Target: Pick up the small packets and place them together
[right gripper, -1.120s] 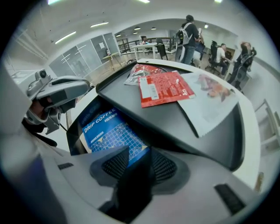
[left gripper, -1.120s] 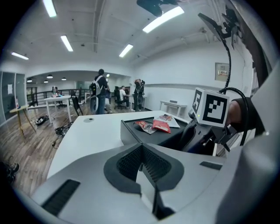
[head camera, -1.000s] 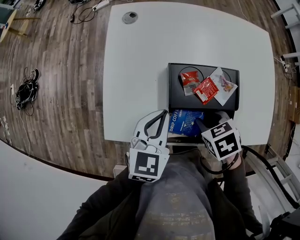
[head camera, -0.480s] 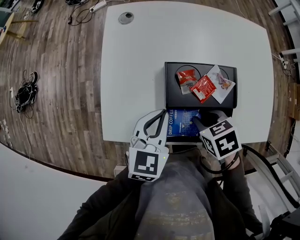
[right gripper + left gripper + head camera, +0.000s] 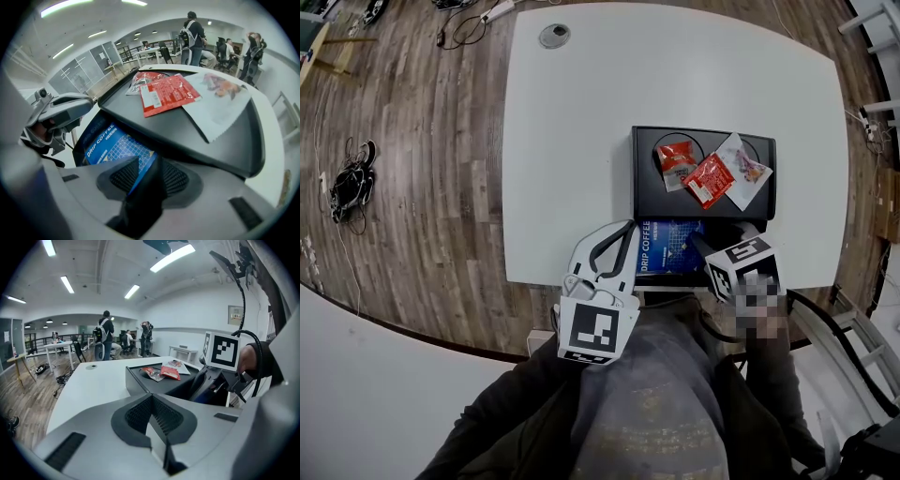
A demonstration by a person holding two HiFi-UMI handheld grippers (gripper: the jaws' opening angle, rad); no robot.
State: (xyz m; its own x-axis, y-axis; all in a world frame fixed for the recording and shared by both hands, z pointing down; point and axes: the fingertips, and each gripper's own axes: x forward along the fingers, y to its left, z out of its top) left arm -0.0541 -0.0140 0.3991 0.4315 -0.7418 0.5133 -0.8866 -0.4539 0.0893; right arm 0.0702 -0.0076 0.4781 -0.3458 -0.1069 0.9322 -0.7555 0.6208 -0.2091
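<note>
The right gripper (image 5: 145,168) points steeply down, its jaws partly apart and just now opening. The corner of a blue drip coffee packet (image 5: 110,146) lies between them, not clamped. Just beyond those jaws, a flat red packet (image 5: 166,93), a crumpled red packet (image 5: 145,79) and a white packet (image 5: 220,105) overlap on a black tray (image 5: 187,136). The left gripper (image 5: 151,397) has its jaws closed together on nothing, and the tray lies ahead of them.

Floor (image 5: 422,141): wood planks; cable tangle (image 5: 352,183) at left.
Table (image 5: 581,112): white, rounded corners, grommet (image 5: 555,36) nr far edge.
Light: strip lamps (image 5: 172,255) overhead, on.
Walls (image 5: 187,331): white; glass partitions (image 5: 91,61).
Back of rm: desks (image 5: 56,347), ppl (image 5: 105,333) standing.
</note>
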